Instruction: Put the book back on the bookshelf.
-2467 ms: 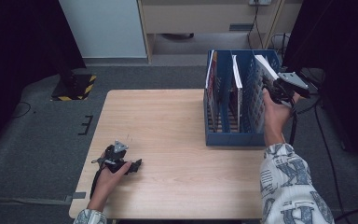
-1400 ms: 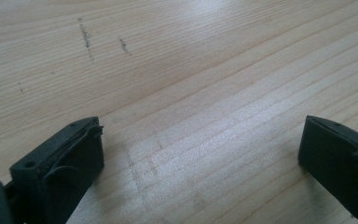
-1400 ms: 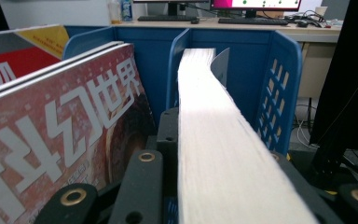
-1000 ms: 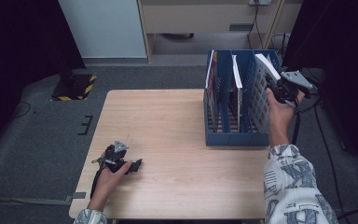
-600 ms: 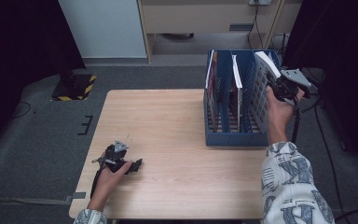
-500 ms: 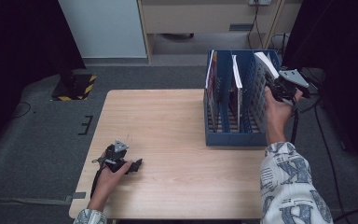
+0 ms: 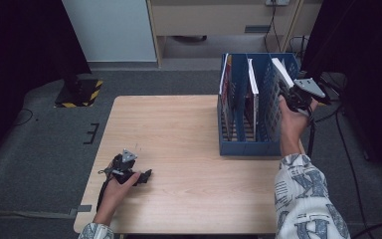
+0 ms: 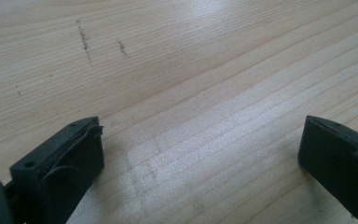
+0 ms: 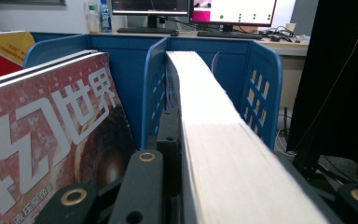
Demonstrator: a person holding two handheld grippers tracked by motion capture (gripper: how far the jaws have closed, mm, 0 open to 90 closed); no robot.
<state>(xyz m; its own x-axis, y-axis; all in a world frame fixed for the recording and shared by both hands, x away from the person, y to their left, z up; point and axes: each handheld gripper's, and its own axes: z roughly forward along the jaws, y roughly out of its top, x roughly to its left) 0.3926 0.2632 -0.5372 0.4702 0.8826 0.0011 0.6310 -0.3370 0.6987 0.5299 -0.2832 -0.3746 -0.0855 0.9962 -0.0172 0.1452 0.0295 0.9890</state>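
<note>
A thick book point(image 7: 282, 72) with white page edges sits at the upper right of the high view — tilted, its top leaning left. Its lower part stands in the rightmost slot of a blue file rack point(image 7: 243, 147) — a red-covered magazine point(image 9: 51, 140) occupies the slot beside it.

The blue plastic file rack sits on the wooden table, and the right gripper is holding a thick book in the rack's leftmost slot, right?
Not quite. The right gripper holds the thick white-paged book in the rightmost slot of the blue plastic file rack, not the leftmost, as the high view shows. The rack does sit on the wooden table.
</note>
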